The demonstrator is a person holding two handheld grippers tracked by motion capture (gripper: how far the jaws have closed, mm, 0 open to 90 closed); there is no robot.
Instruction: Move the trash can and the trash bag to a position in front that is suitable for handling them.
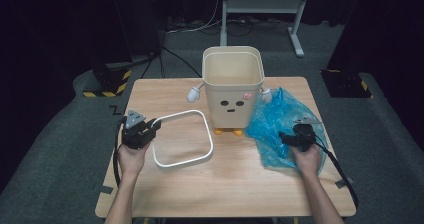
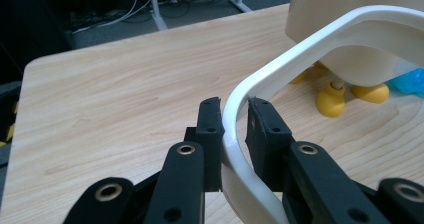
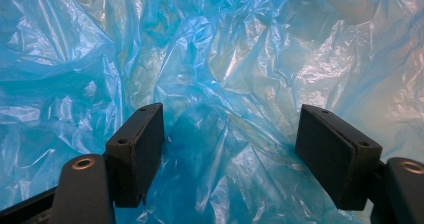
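Note:
A white rounded-square ring (image 1: 208,139) lies on the wooden table (image 1: 225,189) in front of a cream bin (image 1: 232,101) with a drawn face and small yellow feet (image 2: 370,91). My left gripper (image 1: 156,124) is shut on the ring's left corner; in the left gripper view the ring's band (image 2: 310,39) runs between the two black jaws of the left gripper (image 2: 234,109). A crumpled blue plastic bag (image 1: 275,119) lies to the right of the bin. My right gripper (image 1: 286,136) stands open just over the bag (image 3: 215,59), jaws wide apart.
The bin (image 2: 350,9) stands at the table's far middle, with little white arms sticking out at its sides. Beyond the table are a white metal stand (image 1: 260,6), cables on the grey floor and dark equipment with yellow-black striped bases (image 1: 107,84).

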